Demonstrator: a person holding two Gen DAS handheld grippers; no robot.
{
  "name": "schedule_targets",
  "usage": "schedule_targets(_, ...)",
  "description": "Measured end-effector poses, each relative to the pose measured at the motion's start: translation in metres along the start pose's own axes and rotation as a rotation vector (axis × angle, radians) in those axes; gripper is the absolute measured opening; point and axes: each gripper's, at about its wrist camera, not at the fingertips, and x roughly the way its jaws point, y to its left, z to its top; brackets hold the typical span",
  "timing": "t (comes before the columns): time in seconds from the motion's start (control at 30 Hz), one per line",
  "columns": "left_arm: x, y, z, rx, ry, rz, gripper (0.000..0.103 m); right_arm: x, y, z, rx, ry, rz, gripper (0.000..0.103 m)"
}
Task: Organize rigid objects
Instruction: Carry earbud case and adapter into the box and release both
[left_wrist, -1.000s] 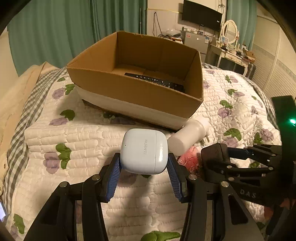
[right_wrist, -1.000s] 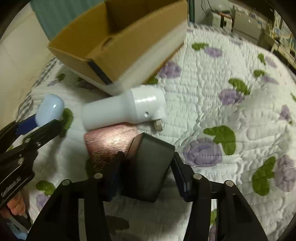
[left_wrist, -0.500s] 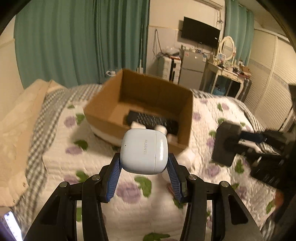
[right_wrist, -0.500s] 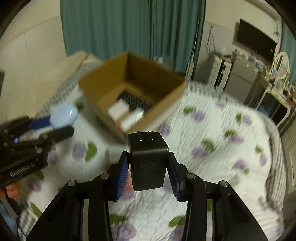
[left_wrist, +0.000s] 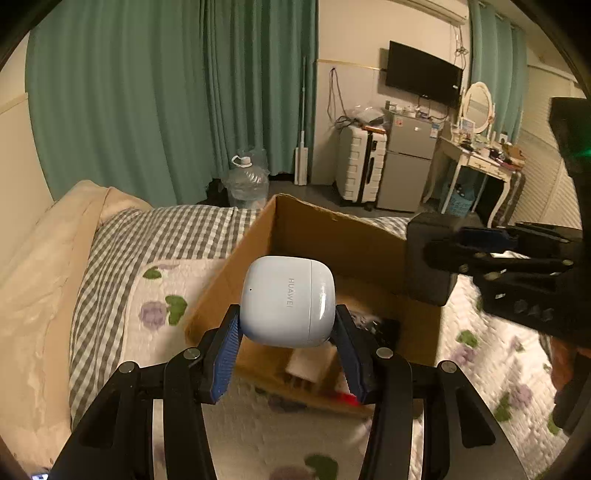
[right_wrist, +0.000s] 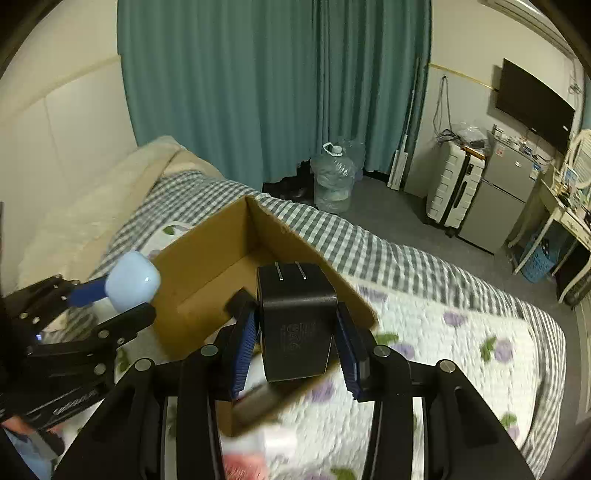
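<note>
Earbud case (left_wrist: 288, 301) and charger (right_wrist: 296, 321), tool-gripped, hang above box rim (left_wrist: 334, 216).

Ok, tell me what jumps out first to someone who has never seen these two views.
The left tongs grip a pale earbud case marked HUAWEI, held in front of the open cardboard box on the quilted bed. The right tongs clamp a black charger plug, prongs pointing up, in front of the same box. Behind, teal curtains fill the wall.
</note>
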Motion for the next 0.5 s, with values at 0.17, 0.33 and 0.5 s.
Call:
schedule_targets(0.17, 0.035, 0.002, 0.005, 0.014, 0.031, 0.015, 0.050, 0.061, 0.006, 0.005, -0.077, 0.058, -0.021, 0.041)
schedule_targets(0.33, 0.055, 0.006, -0.001, 0.015, 0.050, 0.012, 0.050, 0.100, 0.006, -0.004, -0.122, 0.106, -0.054, 0.041)
schedule_targets(0.5, 0.063, 0.004, -0.008, 0.025, 0.068, 0.008, 0.050, 0.118, 0.010, -0.015, -0.153, 0.115, -0.068, 0.041)
